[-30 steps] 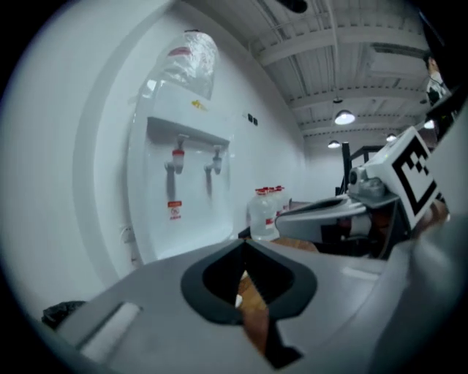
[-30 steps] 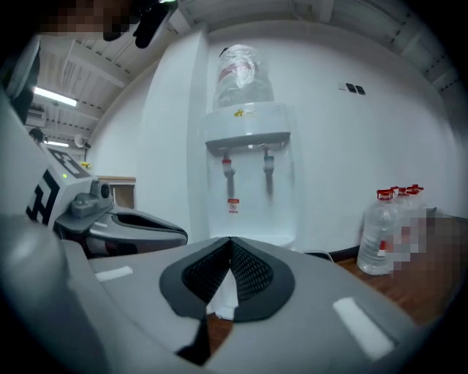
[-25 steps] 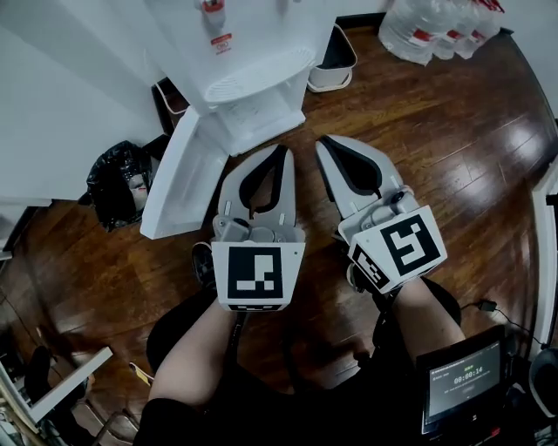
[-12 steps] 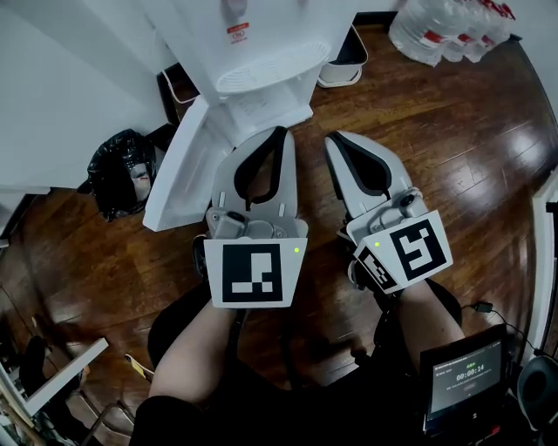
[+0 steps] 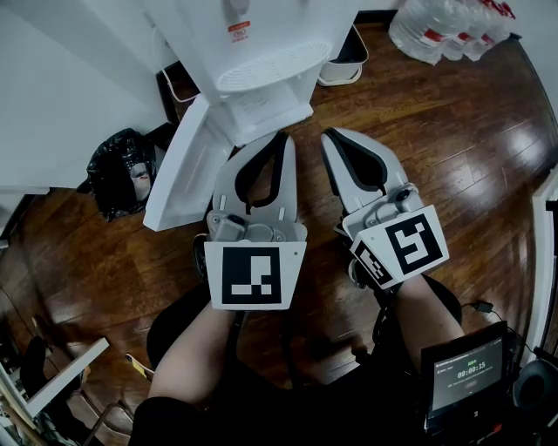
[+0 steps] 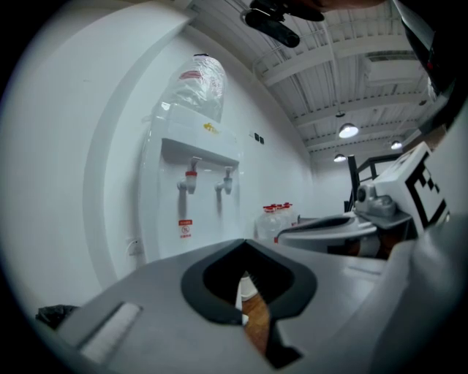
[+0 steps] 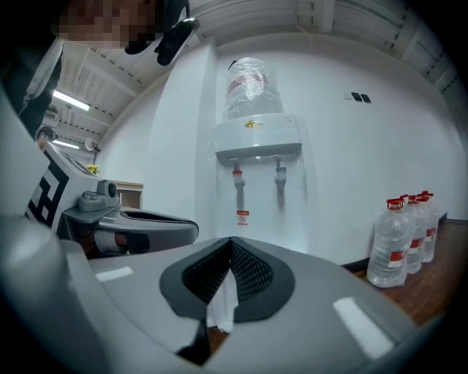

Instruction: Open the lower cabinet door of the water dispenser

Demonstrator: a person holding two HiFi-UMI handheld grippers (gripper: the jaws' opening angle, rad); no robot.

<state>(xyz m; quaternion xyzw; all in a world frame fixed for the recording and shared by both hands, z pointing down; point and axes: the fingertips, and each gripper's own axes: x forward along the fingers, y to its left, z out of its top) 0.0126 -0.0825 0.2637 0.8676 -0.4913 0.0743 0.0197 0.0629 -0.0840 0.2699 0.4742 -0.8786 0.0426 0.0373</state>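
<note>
The white water dispenser (image 5: 261, 52) stands at the top of the head view, with a bottle on top in both gripper views (image 7: 257, 182) (image 6: 194, 190). Its lower cabinet door (image 5: 183, 170) is swung open to the left, and the cabinet's inside (image 5: 261, 109) shows. My left gripper (image 5: 281, 138) (image 6: 245, 245) and right gripper (image 5: 327, 135) (image 7: 230, 241) hover side by side in front of the dispenser. Both point at it and are shut with nothing between the jaws. Neither touches the door or the cabinet.
A black rubbish bag (image 5: 118, 174) lies left of the open door. A white bin (image 5: 338, 61) stands right of the dispenser, with several large water bottles (image 5: 445, 26) (image 7: 398, 237) further right. A small screen (image 5: 462, 375) sits at the lower right. The floor is dark wood.
The head view has shifted slightly. Both grippers stay shut in about the same place, and the door has not moved.
</note>
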